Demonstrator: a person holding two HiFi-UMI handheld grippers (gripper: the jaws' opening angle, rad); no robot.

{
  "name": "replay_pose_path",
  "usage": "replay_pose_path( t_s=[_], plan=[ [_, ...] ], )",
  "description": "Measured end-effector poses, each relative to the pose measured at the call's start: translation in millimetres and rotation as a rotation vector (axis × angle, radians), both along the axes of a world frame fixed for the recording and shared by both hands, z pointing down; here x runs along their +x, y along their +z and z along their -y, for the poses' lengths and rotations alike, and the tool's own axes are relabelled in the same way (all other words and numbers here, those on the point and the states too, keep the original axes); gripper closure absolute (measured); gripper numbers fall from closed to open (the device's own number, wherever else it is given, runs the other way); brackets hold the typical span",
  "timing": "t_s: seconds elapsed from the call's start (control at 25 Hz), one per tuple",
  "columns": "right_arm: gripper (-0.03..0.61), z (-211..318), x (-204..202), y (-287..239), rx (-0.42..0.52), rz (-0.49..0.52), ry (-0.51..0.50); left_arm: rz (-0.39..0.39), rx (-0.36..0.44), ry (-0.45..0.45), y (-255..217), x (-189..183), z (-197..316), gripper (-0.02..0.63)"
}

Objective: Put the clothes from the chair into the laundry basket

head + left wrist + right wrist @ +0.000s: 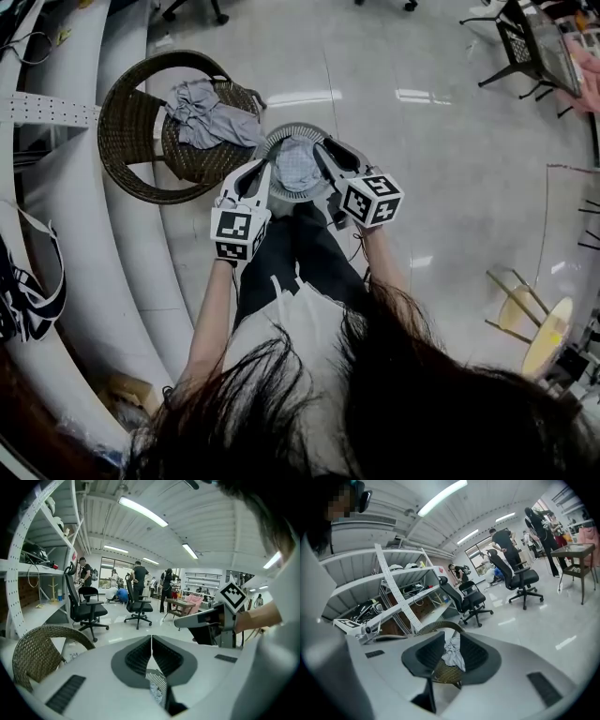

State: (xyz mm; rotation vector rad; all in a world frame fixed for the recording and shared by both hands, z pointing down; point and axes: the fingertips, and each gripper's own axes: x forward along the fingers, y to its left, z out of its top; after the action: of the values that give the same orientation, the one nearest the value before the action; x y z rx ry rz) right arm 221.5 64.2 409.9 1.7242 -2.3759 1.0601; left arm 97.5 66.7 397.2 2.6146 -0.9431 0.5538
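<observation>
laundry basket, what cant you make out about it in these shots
- Laundry basket, head view: the left gripper and right gripper cover parts of its rim.
- What lies under the cloth inside it: hidden by that cloth.
- Left gripper view: only a sliver of the basket shows below the shut jaws.
- Right gripper view: the basket does not show at all.

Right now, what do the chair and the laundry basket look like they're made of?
The chair looks like woven wicker or rattan, dark brown and matte; its open basket weave shows. The laundry basket is probably pale plastic, judging by its evenly slotted rim, though that is uncertain.
</observation>
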Motion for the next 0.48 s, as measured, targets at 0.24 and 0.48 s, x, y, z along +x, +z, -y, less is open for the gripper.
replay_pose_path(
  t_s=[0.24, 0.48],
  plan=[
    [0.486, -16.6, -10.8, -60.3, 0.085, -0.003, -0.007, -0.027, 0.043, -0.017, -40.3, -13.2, -12.3, 0.594],
    [0.494, -30.9, -27.8, -95.9, 0.126, -0.002, -0.041, -0.081, 0.074, -0.048, -77.7, -23.9, -19.8, 0.594]
  ],
)
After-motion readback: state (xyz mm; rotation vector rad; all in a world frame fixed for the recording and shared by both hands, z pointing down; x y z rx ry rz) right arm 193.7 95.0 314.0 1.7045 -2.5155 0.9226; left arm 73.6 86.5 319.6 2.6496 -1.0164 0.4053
